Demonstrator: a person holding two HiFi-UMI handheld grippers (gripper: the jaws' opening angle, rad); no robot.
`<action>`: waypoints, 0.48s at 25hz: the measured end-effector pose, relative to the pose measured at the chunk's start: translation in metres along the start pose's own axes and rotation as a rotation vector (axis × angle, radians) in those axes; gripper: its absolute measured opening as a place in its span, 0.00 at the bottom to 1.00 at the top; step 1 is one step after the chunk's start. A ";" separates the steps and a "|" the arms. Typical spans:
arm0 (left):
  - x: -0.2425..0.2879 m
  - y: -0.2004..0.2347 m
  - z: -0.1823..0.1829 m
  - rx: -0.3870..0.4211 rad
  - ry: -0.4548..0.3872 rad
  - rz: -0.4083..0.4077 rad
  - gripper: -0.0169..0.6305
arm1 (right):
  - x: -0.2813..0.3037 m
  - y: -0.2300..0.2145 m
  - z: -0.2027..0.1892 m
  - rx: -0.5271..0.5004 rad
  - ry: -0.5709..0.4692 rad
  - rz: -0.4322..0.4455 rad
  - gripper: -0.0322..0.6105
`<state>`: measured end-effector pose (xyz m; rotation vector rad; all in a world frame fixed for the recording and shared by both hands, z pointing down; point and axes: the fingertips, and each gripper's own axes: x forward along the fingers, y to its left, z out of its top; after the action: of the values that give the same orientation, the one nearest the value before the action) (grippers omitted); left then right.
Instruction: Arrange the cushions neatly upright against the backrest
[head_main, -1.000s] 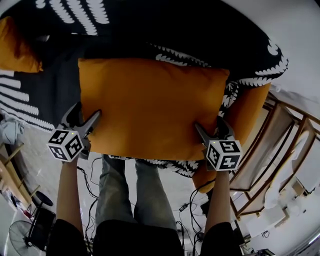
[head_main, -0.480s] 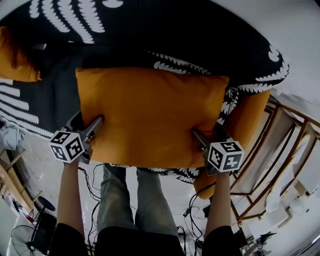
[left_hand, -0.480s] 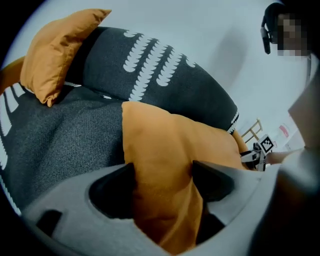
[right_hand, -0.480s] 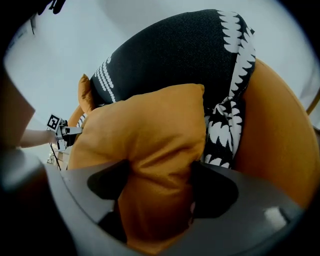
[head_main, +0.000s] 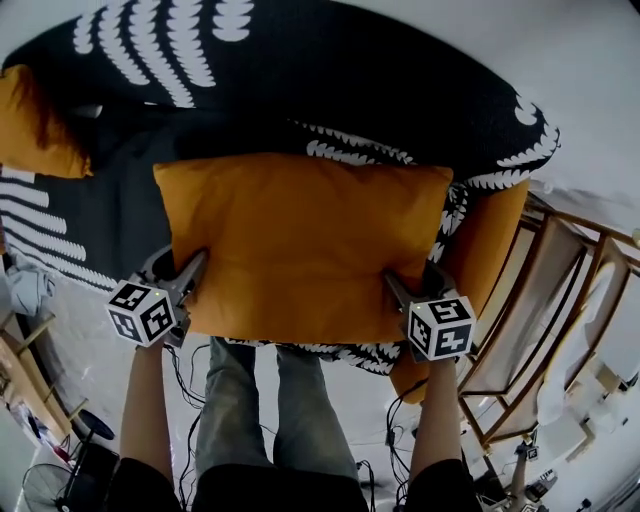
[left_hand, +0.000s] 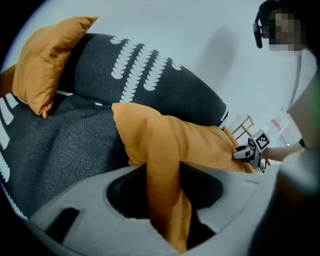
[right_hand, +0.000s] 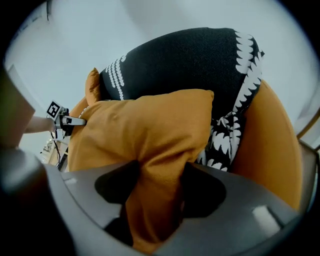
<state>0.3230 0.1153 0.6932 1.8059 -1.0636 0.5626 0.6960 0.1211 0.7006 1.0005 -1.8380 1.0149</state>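
On the sofa seat (head_main: 110, 215) the big orange cushion (head_main: 300, 245) lies flat, its near corners pinched in my left gripper (head_main: 178, 272) and right gripper (head_main: 408, 288), whose jaws have just been closing on the fabric; standing it against the backrest (head_main: 380, 85) remains.

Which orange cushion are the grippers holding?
The big middle cushion: left gripper and right gripper, jaws just closed further, pinch its near corners. The far-left cushion sits untouched.
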 end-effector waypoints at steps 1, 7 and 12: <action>-0.005 -0.003 0.001 0.008 -0.002 -0.004 0.30 | -0.004 0.003 0.001 -0.010 -0.006 -0.008 0.50; -0.033 -0.022 0.015 0.067 -0.030 -0.021 0.28 | -0.032 0.021 0.005 -0.034 -0.067 -0.043 0.47; -0.056 -0.030 0.047 0.132 -0.098 -0.008 0.28 | -0.056 0.034 0.024 -0.027 -0.149 -0.084 0.46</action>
<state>0.3163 0.1028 0.6150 1.9696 -1.1066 0.5556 0.6804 0.1265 0.6329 1.1534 -1.9077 0.8830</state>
